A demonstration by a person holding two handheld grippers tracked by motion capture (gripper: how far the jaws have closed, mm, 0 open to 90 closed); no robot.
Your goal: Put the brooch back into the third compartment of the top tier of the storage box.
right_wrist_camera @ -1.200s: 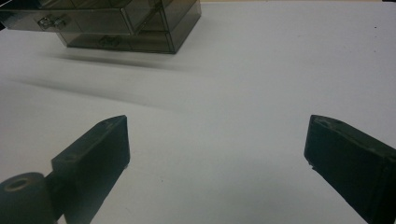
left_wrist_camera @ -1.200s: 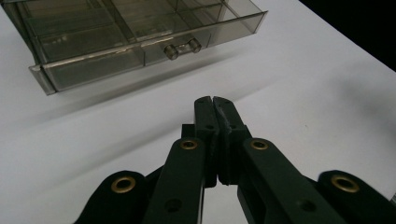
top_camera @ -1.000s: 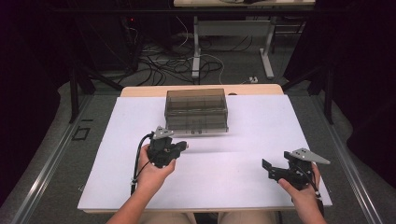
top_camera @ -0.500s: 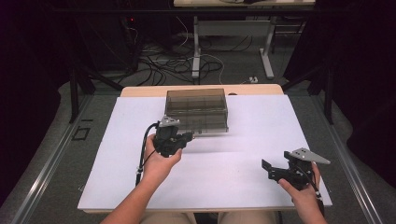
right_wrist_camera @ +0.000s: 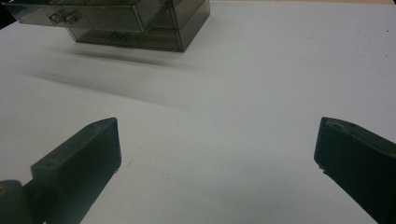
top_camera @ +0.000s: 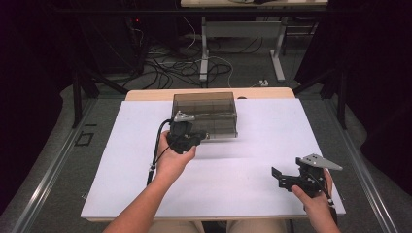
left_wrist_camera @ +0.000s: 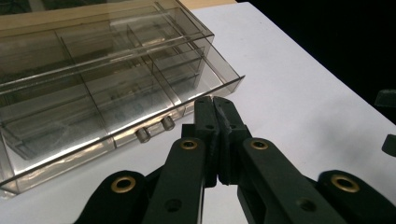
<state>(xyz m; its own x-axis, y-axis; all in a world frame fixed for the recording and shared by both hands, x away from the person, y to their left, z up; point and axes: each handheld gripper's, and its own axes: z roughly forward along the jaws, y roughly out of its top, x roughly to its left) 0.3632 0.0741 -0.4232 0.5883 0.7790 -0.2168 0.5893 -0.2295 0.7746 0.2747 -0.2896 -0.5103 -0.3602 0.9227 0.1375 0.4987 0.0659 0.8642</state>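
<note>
A smoky clear plastic drawer box stands at the far middle of the white table top. In the left gripper view the box shows its inner compartments and two small knobs on a front drawer. My left gripper hangs just in front of the box's lower left front, jaws pressed together with nothing between them. My right gripper rests near the table's front right, far from the box, jaws wide apart over bare table.
The box sits at the far left in the right gripper view. Beyond the table's wooden far edge lie cables and desk legs on the floor. Metal rails run along both sides of the table.
My left gripper has moved forward and up toward the front of the drawer box. The right gripper has stayed where it was.
</note>
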